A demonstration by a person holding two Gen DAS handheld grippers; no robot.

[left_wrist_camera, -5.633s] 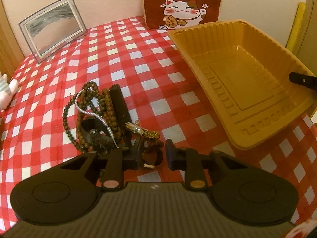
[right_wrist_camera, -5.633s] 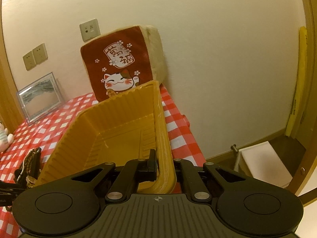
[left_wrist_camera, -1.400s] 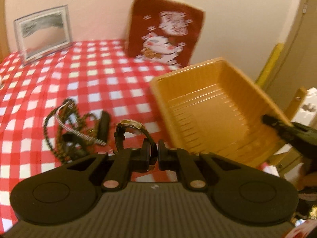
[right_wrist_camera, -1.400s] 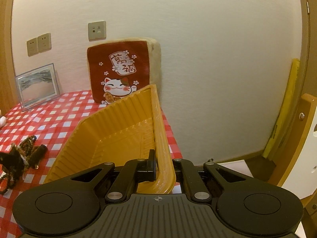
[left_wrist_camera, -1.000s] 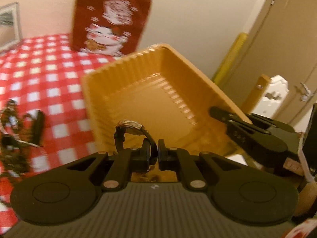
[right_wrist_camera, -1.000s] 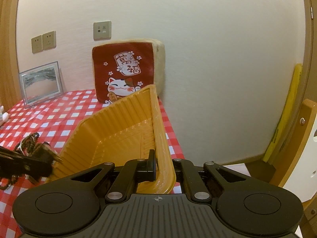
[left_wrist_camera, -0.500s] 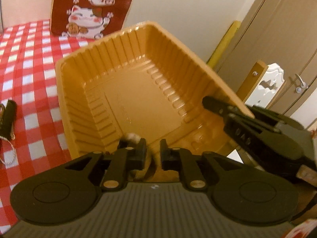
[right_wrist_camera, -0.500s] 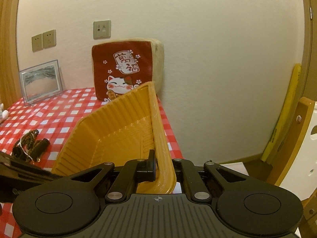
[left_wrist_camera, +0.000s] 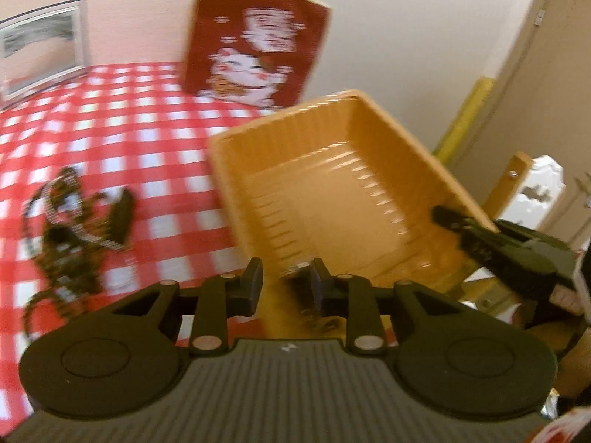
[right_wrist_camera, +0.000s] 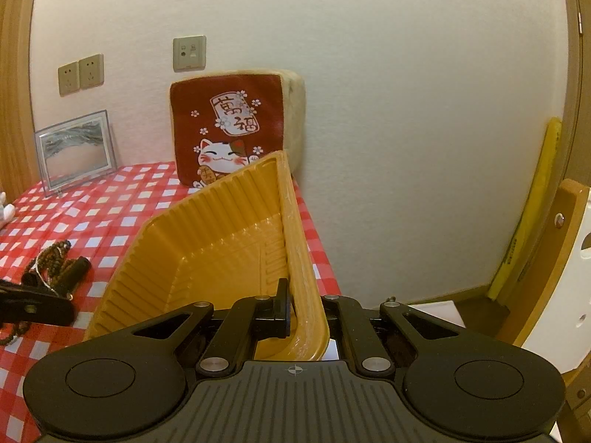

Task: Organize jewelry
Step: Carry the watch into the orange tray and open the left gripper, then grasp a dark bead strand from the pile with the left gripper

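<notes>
Cushion (right_wrist_camera: 229, 129) reads 萬福 — ribbed orange tray (right_wrist_camera: 221, 243), rim pinched by right gripper (right_wrist_camera: 304, 310); left gripper (left_wrist_camera: 286, 280) opening, empty.

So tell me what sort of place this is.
Most likely a room in a home: a table under a red checked cloth set against a wall, with a lucky-cat cushion, a framed picture and wall sockets. A door stands to the right.
</notes>
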